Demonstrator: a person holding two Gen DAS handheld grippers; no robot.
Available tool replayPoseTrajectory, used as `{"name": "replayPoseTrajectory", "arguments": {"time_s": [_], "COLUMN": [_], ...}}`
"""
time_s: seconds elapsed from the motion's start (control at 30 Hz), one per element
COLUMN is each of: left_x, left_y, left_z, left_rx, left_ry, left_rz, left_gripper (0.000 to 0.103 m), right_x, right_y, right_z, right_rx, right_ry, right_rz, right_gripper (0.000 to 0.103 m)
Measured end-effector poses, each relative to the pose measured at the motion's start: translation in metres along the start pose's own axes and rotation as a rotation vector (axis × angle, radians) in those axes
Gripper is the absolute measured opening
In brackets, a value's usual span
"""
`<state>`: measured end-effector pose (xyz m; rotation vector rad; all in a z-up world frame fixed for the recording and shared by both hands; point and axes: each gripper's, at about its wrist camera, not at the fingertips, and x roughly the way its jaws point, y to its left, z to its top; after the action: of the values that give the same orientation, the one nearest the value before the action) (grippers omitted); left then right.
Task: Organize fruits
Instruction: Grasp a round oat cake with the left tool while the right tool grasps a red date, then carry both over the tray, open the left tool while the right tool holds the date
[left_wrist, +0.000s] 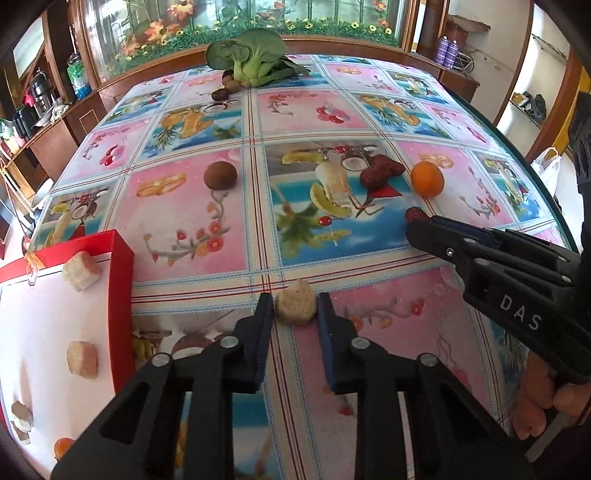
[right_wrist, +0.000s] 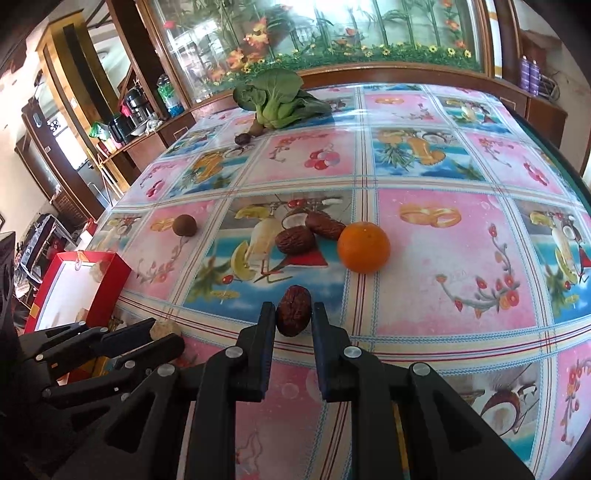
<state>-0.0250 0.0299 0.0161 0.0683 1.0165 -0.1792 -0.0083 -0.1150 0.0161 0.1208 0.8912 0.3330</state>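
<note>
low over the tablecloth (left_wrist: 258, 221), left gripper (left_wrist: 295, 306) around tan chunk (left_wrist: 295, 302), level

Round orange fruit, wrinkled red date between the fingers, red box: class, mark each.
Round orange fruit (right_wrist: 364, 246), right wrist view, centre of peel.
Wrinkled red date (right_wrist: 293, 311), right wrist view, mid-body.
Red box (left_wrist: 122, 295), left wrist view, right wall.

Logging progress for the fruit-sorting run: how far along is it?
Done: several pale beige chunks and a small orange fruit lie in the red-rimmed white box. In hand: left gripper brackets another beige chunk; right gripper brackets a wrinkled dark red date. Left: round orange, two more dates, brown round fruit on the table.
</note>
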Motion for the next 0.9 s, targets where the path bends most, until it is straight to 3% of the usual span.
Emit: {"name": "replayPoseTrajectory", "arguments": {"time_s": [0.3,0.53,0.9], "left_x": [-0.011,-0.051,-0.109], "left_y": [0.006,0.013,0.057], "left_z": [-0.005,-0.014,-0.032], "left_rx": [-0.032,-0.036,-0.1], "left_ry": [-0.03,-0.134,-0.271], "left_rz": [-0.007,0.041,0.159], "left_gripper": [0.024,0.024,0.024], "right_x": [-0.004,-0.019,-0.017], "right_y": [0.008,0.015,0.063], "right_z": [0.0,-0.001,-0.011], "right_rx": [-0.043,-0.065,-0.085], "right_ry": [-0.049,-0.148,-0.121], "right_rz": [0.006,0.023,0.184], "right_gripper": [0.018,0.018,0.018]}}
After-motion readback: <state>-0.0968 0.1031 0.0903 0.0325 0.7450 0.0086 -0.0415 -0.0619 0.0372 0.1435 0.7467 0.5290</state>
